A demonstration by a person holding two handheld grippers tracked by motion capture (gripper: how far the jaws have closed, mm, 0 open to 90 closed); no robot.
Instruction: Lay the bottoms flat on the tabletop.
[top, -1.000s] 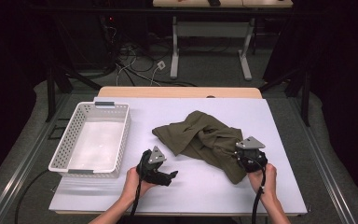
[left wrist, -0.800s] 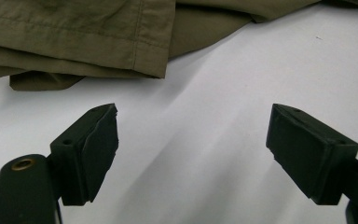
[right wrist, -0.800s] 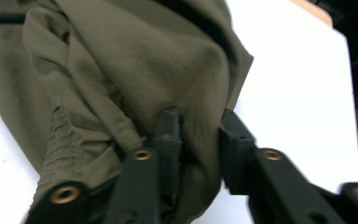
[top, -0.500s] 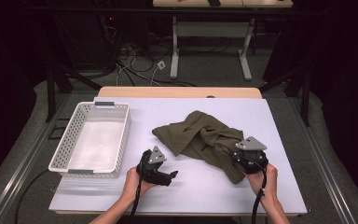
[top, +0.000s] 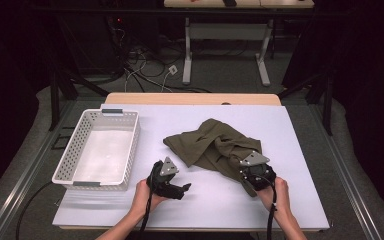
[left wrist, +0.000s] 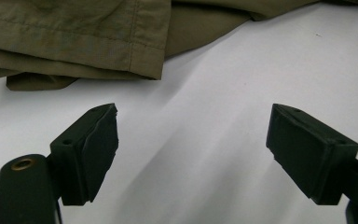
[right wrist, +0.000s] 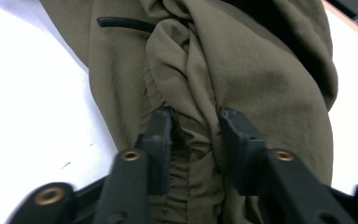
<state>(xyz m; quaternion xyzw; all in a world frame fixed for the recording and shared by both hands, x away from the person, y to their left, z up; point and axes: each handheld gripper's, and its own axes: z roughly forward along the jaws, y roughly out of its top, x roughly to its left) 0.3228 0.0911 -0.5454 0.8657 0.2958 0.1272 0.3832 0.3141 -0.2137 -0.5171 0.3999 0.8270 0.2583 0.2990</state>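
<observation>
**A:** Where does your right gripper (top: 254, 175) stand?

**B:** At the near right end of the olive-green garment (top: 215, 146). In the right gripper view your jaws are closed in on a bunched, gathered fold of that cloth (right wrist: 193, 140), one jaw pressing on each side of it. The rest of the garment spreads away ahead of your jaws, and a thin black cord (right wrist: 123, 22) lies on the fabric farther out and to the left.

**A:** And your left gripper (top: 172, 186)?

**B:** Your jaws there are spread wide with nothing between them. In the left gripper view only the white table surface (left wrist: 214, 116) lies under the gap. The garment's hemmed edge (left wrist: 84, 42) sits just ahead of your jaws, toward the left one, apart from both.

**A:** Anything else near your hands?

**B:** A white perforated basket (top: 130, 145) sits on the table just to the outer side of your left gripper, slightly ahead of it. Your left hand (top: 142, 196) and right hand (top: 275, 197) both grip the handles low over the table, with the crumpled garment lying ahead and between them.
</observation>
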